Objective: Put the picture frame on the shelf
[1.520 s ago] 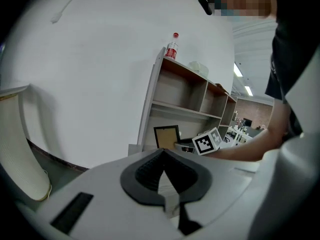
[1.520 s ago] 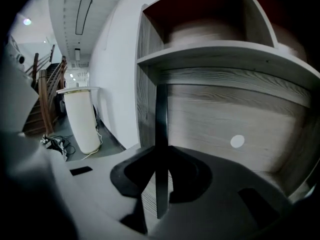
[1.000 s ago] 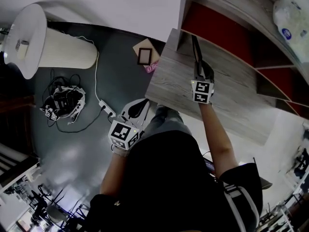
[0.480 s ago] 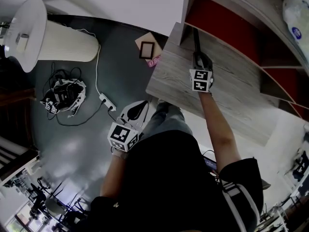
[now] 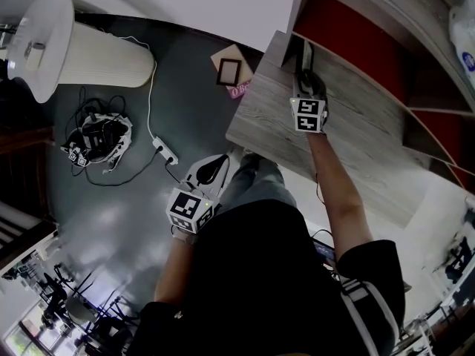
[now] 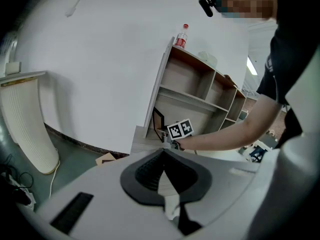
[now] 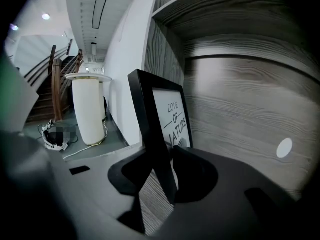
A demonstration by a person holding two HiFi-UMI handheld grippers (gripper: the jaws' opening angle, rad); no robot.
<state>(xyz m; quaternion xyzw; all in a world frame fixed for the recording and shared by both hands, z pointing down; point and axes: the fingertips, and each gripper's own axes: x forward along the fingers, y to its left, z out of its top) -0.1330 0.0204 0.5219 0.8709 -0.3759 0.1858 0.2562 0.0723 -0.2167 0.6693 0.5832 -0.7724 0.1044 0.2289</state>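
Note:
A black picture frame (image 7: 170,119) with a "Love of nature" print stands upright on the grey wooden shelf (image 7: 240,109), close to its left side wall. The head view shows the frame (image 5: 303,54) edge-on at the back left corner of the shelf board (image 5: 356,139). My right gripper (image 5: 304,80) reaches onto the board. Its jaws (image 7: 162,159) are opening, with the frame's lower edge between them and a sliver of wood showing beside the left pad. My left gripper (image 5: 215,165) hangs low by the person's hip, shut and empty (image 6: 163,151).
On the dark floor stand a tall white appliance (image 5: 82,61), a tangle of cables (image 5: 96,138) and a power strip (image 5: 165,153). A second small frame on cardboard (image 5: 228,70) lies by the shelf's foot. A bottle (image 6: 183,35) tops the shelf unit.
The right gripper has carried the frame deeper into the shelf, toward the back left corner, and its jaws have loosened. The left gripper has stayed put.

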